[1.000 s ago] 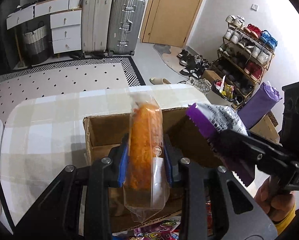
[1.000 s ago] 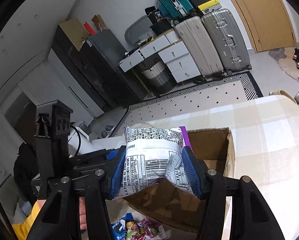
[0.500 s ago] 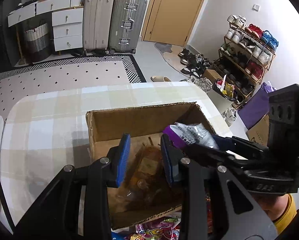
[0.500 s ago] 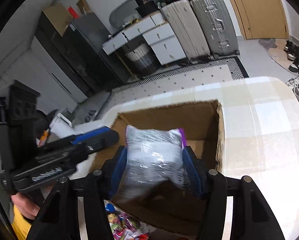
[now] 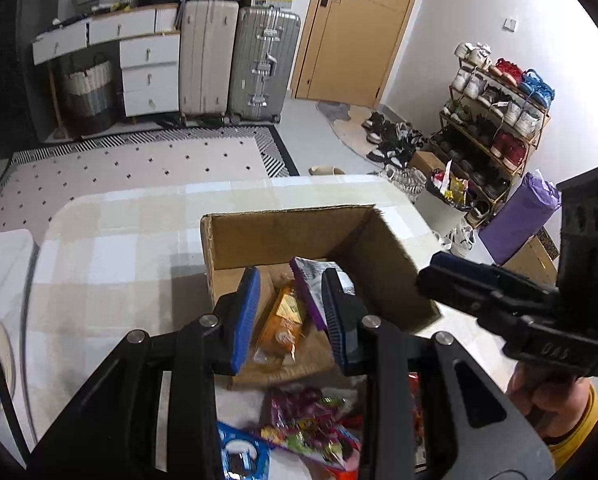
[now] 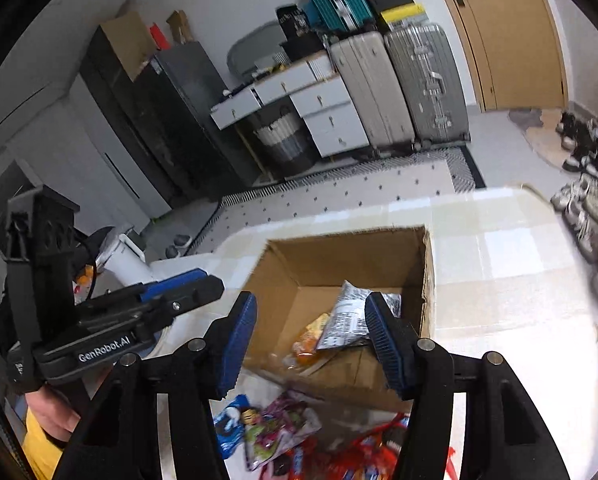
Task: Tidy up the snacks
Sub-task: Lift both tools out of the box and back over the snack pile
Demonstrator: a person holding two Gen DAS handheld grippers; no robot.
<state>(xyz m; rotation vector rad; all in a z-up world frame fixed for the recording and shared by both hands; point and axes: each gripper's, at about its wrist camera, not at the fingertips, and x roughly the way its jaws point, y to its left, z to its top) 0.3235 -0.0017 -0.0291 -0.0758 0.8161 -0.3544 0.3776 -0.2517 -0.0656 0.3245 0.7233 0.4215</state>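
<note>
An open cardboard box (image 5: 283, 216) (image 6: 339, 236) stands on the checked tablecloth. Inside it lie an orange snack in clear wrap (image 5: 283, 320) (image 6: 311, 336) and a silver packet with a purple edge (image 5: 311, 280) (image 6: 347, 316). My left gripper (image 5: 291, 292) hovers over the box's near edge, its blue pads a small way apart with nothing between them. My right gripper (image 6: 311, 304) is open and empty above the same edge. Each gripper shows from the side in the other's view: the right gripper (image 5: 447, 268), the left gripper (image 6: 179, 284). Several loose snack packets (image 5: 307, 428) (image 6: 283, 428) lie in front of the box.
The table (image 5: 119, 264) runs left and beyond the box. A person's hand (image 5: 547, 400) grips the right tool. Suitcases (image 5: 235, 60), white drawers (image 5: 147, 68) and a shoe rack (image 5: 495, 120) stand across the floor.
The left gripper let the orange snack fall into the box, then the right gripper let go of the silver packet. Both grippers have drawn back from the box, empty.
</note>
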